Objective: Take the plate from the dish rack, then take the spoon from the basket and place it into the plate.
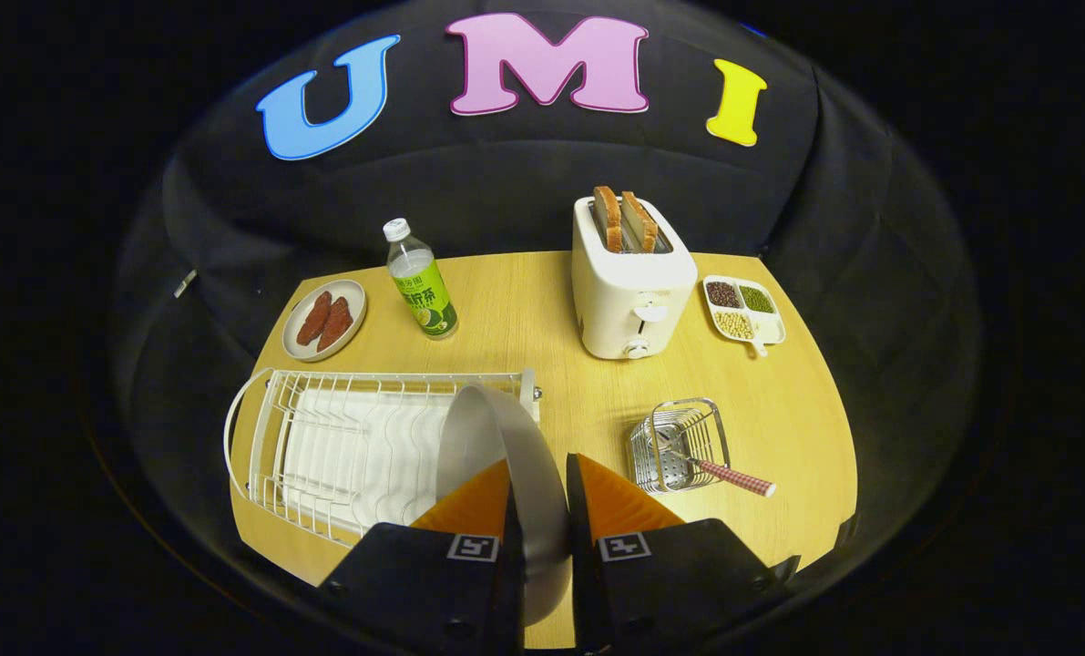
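Plate (506, 456) edge-on, pinched between claw (538, 497) fingers, above dish rack (342, 437).

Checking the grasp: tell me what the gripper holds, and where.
The gripper holds the plate by its rim, on edge, one finger each side.

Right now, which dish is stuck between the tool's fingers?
The grey plate, pinched on edge by the tool beside the dish rack. The meat plate and bean tray sit far beyond.
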A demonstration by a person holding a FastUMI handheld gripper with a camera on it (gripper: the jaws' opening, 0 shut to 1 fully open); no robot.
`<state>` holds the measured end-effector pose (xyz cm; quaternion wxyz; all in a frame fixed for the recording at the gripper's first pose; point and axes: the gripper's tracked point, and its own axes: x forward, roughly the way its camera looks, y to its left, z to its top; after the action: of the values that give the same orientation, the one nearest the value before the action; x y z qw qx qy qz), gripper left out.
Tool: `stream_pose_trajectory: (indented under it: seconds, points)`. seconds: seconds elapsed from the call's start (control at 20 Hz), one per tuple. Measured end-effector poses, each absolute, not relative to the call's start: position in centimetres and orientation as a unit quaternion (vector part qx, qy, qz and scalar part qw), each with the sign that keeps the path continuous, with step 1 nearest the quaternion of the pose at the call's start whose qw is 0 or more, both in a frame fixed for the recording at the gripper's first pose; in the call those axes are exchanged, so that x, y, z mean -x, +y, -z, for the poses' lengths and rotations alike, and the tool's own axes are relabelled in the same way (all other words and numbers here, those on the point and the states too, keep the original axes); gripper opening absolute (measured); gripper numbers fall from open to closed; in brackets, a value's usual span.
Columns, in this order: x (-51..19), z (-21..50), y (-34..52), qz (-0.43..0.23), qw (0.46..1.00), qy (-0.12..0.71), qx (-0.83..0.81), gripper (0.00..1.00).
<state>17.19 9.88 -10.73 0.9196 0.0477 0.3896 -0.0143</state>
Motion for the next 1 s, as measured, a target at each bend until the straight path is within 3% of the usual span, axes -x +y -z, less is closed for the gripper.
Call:
stream_pose_trajectory:
  seconds: [0.2,0.55,1.0]
  points:
    - [-13.9,9.3,10.3,-0.048,0.922,0.372,-0.094,0.25]
    - [-5.2,8.7,6.2,-0.09,0.912,0.369,-0.151,0.25]
    - [2.4,13.8,-2.0,-0.059,0.899,0.403,-0.16,0.25]
